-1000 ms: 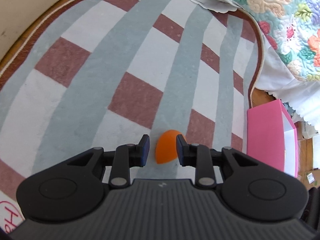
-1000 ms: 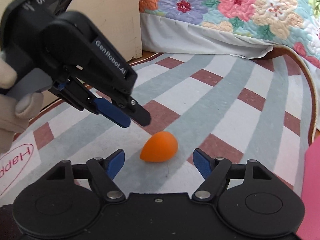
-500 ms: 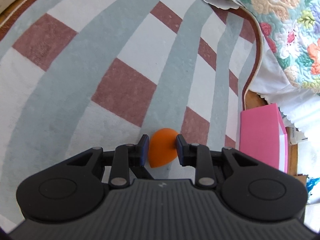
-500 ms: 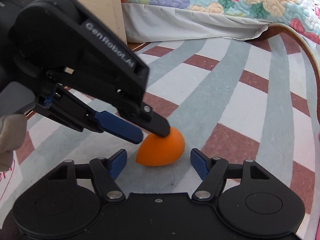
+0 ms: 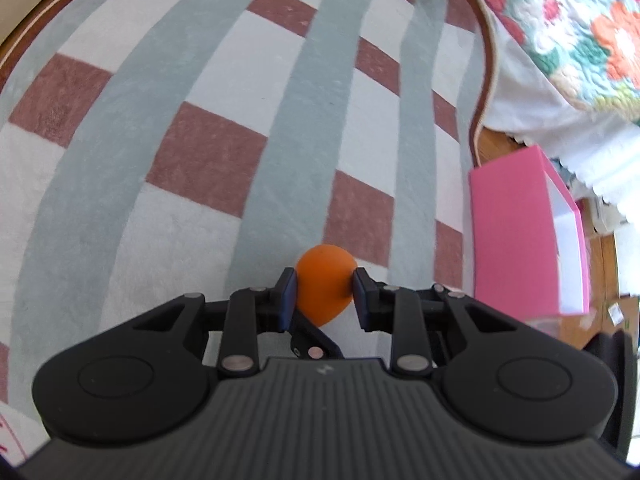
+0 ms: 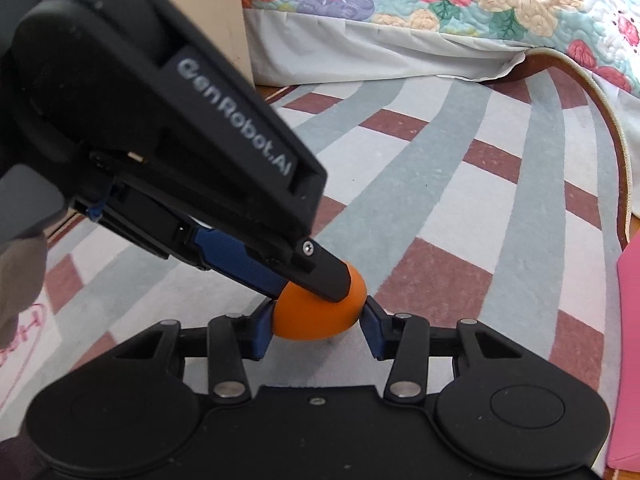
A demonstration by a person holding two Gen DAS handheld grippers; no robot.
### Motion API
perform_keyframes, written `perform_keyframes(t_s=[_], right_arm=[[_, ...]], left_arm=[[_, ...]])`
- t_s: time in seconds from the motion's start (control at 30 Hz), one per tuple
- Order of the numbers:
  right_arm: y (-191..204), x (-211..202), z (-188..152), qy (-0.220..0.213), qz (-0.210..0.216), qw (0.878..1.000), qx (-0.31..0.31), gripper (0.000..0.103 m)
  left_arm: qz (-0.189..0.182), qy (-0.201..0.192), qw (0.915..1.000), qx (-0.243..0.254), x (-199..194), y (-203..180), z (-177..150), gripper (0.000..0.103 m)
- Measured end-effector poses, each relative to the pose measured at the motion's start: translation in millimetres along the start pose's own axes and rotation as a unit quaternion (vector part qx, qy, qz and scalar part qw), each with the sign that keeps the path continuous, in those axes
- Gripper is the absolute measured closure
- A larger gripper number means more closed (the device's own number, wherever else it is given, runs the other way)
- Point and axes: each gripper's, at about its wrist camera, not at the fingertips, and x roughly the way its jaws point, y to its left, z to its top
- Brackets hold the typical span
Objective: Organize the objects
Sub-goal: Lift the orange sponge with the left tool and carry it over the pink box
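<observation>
**Striped rug on a wooden floor**

A rug [image 5: 224,152] of grey-green bands, white panels and reddish-brown blocks fills most of both views, with a pale cord edging. Wooden floor [image 5: 494,148] shows past its edge at right in the left wrist view. A pink box [image 5: 516,236] stands at the rug's right edge. An orange egg-shaped object [image 6: 320,316] sits low in the centre of the frame; whether it touches the rug cannot be told. White bedding [image 6: 360,56] hangs to the rug across the top of the right wrist view.

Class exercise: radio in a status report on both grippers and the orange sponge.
Left gripper shut on orange sponge. Right gripper jaws just closing, pads now touching it. Sponge low over checked rug. Nothing in the way.
</observation>
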Motion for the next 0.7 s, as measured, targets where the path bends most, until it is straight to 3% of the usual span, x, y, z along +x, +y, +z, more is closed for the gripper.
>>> perform_keyframes(t_s=[0.33,0.7], right_arm=[[-1.7,-47.2,11.5,0.002,0.008,1.0,-0.011,0.053],[5.4,-95.7,24.9,0.003,-0.014,0.999,-0.034,0.053]], left_arm=[[0.011,-0.008,0.9976,0.067,-39.1,-44.5,-19.5,0.076],[-0.036,-0.018,0.9966,0.072,-81.9,-60.4,-31.9,0.075]])
